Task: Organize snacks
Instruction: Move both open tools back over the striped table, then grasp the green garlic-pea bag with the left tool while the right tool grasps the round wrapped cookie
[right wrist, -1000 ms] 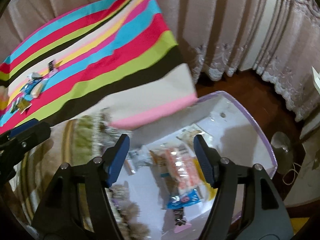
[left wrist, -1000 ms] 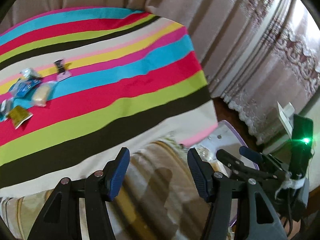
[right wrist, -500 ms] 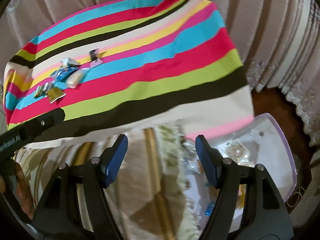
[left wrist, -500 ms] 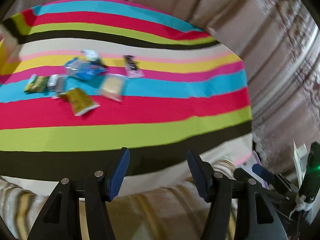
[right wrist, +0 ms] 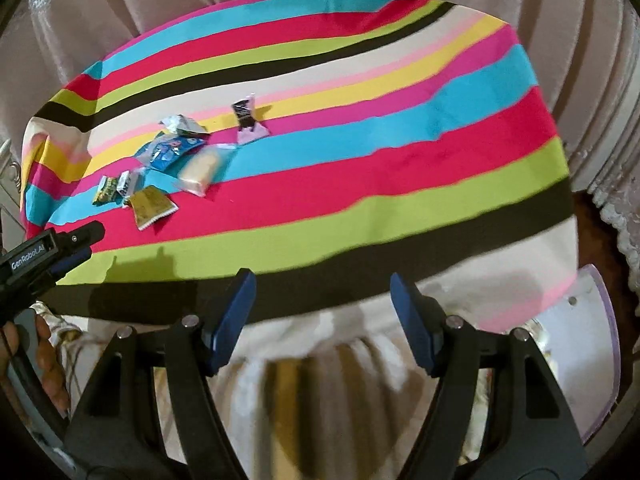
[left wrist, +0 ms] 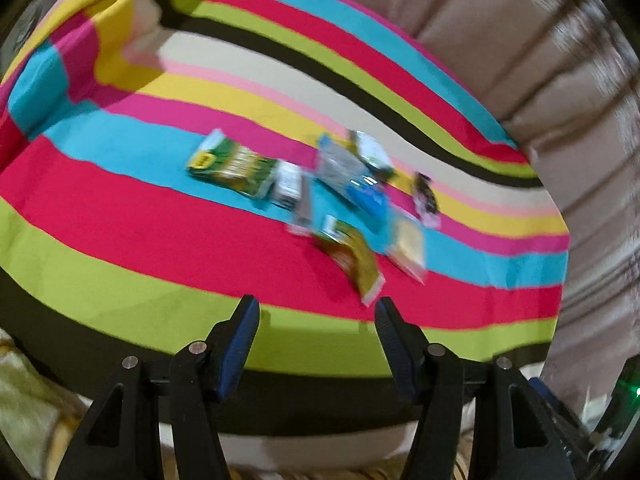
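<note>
A home room: beige pleated curtains (right wrist: 132,4) hang at twelve o'clock behind a table under a bright striped tablecloth (right wrist: 360,184).

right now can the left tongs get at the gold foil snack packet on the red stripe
Probably yes: the left tongs are open and empty, and the gold foil snack packet lies just ahead with only bare striped cloth between.

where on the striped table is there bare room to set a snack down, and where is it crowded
Bare: the striped tablecloth right of the black-and-pink packet, out to the curtain-side edge, and the green and brown stripes along the near edge. Crowded: the left-centre cluster, from the gold packet and pale cracker packet to the blue packet.
</note>
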### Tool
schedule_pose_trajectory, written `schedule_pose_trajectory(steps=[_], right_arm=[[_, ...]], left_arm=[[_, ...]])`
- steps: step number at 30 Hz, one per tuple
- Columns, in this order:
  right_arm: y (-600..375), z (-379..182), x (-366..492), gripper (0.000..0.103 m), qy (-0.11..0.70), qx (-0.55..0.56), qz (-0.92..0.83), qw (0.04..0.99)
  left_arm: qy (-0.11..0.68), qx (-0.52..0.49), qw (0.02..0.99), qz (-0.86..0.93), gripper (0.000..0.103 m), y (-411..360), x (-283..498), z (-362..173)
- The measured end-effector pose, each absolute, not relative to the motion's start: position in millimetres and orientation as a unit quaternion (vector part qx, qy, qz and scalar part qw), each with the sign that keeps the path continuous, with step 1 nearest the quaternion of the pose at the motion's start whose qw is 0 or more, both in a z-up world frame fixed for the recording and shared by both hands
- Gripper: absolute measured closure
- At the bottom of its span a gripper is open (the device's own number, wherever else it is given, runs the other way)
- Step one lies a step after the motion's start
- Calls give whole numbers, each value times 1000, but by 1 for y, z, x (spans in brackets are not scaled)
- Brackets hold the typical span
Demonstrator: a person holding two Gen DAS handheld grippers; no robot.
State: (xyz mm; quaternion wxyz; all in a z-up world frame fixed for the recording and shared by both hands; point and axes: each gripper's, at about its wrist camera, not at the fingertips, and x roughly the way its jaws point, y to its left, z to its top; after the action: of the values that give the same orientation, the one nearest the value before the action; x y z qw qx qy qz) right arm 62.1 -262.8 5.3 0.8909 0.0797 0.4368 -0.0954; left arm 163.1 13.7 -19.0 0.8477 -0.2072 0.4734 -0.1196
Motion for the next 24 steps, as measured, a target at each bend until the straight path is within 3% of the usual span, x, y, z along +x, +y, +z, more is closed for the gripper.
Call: schedule_pose_trajectory(steps=[12,24], right_arm=[[-226,-11,115,30,442,66,-63,893],[-216,-22,140,30,449,67,-59,889]], left_arm=[[481,-286,821,-107,42,47,221,-44],[464,-300,827,-101,42,49,271,-44]])
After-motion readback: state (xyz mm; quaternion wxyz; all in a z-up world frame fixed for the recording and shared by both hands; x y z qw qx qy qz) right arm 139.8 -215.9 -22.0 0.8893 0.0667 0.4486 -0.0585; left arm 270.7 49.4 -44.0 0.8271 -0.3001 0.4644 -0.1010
